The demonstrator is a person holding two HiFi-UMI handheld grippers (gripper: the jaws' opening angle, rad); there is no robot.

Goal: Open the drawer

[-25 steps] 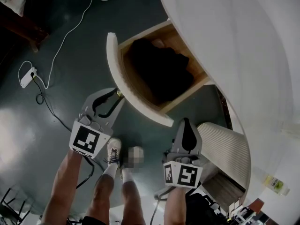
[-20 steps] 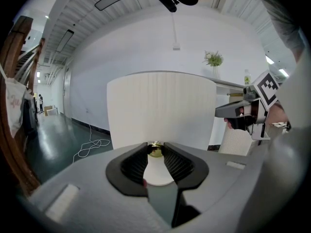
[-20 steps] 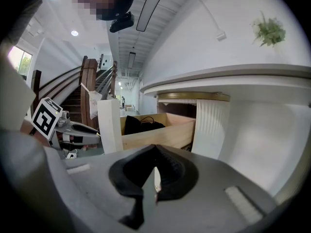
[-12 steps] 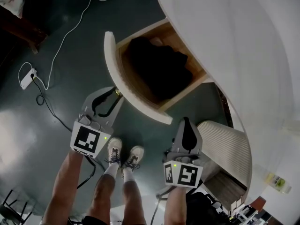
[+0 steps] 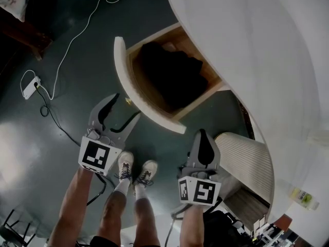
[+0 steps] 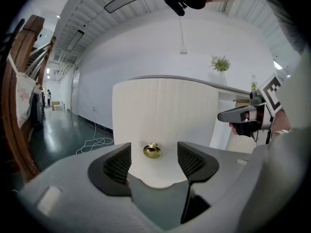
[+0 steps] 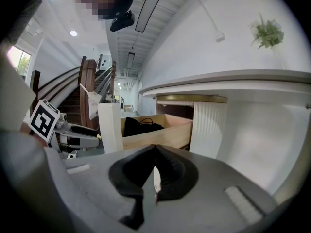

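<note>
One drawer [image 5: 122,71] stands well out from under the counter's [image 5: 247,50] edge, probably fully. Your left gripper [image 5: 126,106] gapes wide around the knob [image 6: 152,150], not touching; right gripper [image 5: 200,134] closed, empty.

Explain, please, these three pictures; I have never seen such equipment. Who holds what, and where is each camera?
No robot here: a person holds a tool with a claw in each hand. The head view looks down from the person's head; each other view rides on one tool and looks along its claw. The drawer stands pulled out from under the white counter, with something dark inside. The left claw is open, the drawer's brass knob showing between its jaws, untouched. The right claw is shut and empty.
</note>
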